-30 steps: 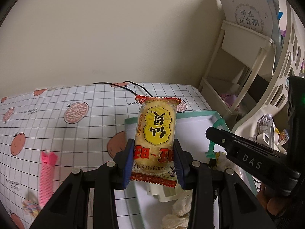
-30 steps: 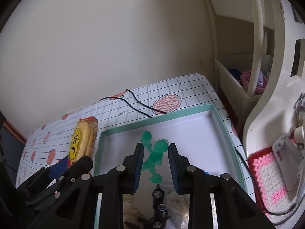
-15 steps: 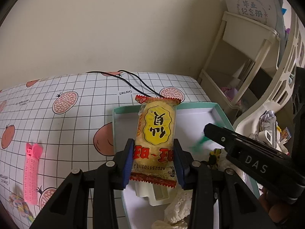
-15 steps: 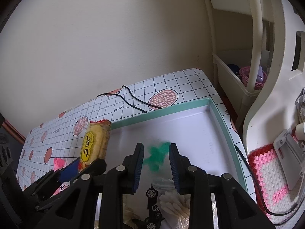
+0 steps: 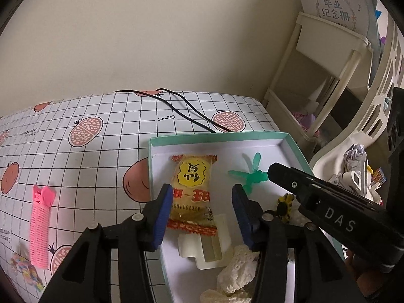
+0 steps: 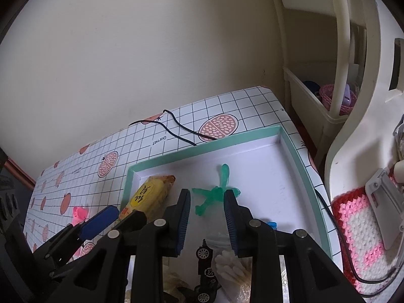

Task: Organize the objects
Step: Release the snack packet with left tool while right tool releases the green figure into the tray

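A yellow and red snack packet (image 5: pixel 193 192) (image 6: pixel 149 197) lies in the white tray with a teal rim (image 5: pixel 217 136) (image 6: pixel 202 151). My left gripper (image 5: pixel 202 213) stands open just above the packet, its blue pads clear of both sides. A green plastic dragonfly toy (image 5: pixel 250 174) (image 6: pixel 214 194) lies on the tray floor to the right of the packet. My right gripper (image 6: pixel 205 219) is open over the toy, which rests free beyond its fingertips. In the left wrist view the right gripper's black finger (image 5: pixel 315 197) reaches in from the right.
A pink hair clip (image 5: pixel 40 227) lies on the grid-patterned tablecloth (image 5: pixel 101 156) at left. A black cable (image 5: pixel 192 116) runs behind the tray. The tray's near end holds a white plastic piece (image 5: pixel 202 250), cotton swabs (image 6: pixel 229 267) and a small black toy car (image 6: pixel 205 272). White shelving (image 5: pixel 328 58) stands at right.
Both grippers moved forward over the tray and opened. The snack packet left my left gripper and lies in the tray; the green toy dropped from my right gripper onto the tray floor.
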The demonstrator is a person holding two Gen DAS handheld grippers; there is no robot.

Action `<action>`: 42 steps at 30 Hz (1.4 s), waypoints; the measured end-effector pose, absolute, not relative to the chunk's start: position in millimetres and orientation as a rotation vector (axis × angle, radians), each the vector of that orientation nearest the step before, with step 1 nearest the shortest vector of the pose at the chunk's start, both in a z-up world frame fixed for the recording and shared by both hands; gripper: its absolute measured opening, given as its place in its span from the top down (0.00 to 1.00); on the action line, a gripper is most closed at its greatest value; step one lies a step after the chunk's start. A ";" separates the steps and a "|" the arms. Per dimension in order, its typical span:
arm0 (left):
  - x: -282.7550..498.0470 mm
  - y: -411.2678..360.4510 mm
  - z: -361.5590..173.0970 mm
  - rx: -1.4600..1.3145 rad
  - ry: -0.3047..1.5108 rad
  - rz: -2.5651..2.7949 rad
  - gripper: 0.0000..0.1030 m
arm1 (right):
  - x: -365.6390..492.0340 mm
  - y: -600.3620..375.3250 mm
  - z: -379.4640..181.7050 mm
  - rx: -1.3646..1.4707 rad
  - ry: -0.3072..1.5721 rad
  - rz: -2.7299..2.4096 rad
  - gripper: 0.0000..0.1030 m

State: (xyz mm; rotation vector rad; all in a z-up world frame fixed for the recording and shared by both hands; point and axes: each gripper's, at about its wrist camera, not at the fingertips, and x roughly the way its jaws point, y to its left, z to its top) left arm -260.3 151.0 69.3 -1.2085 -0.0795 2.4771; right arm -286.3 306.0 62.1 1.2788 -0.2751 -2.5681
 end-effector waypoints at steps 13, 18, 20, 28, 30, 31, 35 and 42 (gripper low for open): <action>-264.5 122.3 84.3 -1.218 -0.143 2.572 0.38 | -284.2 302.6 63.5 1.292 -0.237 -2.551 0.71; -265.6 117.7 82.8 -1.243 -0.146 2.589 0.37 | -284.3 301.2 62.2 1.299 -0.222 -2.551 0.67; -265.7 116.0 82.0 -1.256 -0.145 2.598 0.34 | -284.5 300.4 61.2 1.304 -0.217 -2.547 0.61; -267.2 104.9 79.0 -1.308 -0.178 2.631 0.14 | -283.5 298.3 59.1 1.301 -0.209 -2.544 0.40; -268.0 100.8 77.4 -1.322 -0.193 2.638 0.14 | -283.4 297.4 59.6 1.296 -0.207 -2.544 0.34; -268.7 99.3 76.7 -1.328 -0.195 2.643 0.14 | -283.4 296.9 59.5 1.295 -0.207 -2.544 0.31; -269.0 89.7 76.3 -1.332 -0.215 2.674 0.01 | -283.0 294.6 59.3 1.295 -0.201 -2.533 0.20; -269.6 77.0 79.2 -1.329 -0.245 2.715 0.00 | -282.1 292.1 59.0 1.290 -0.196 -2.528 0.00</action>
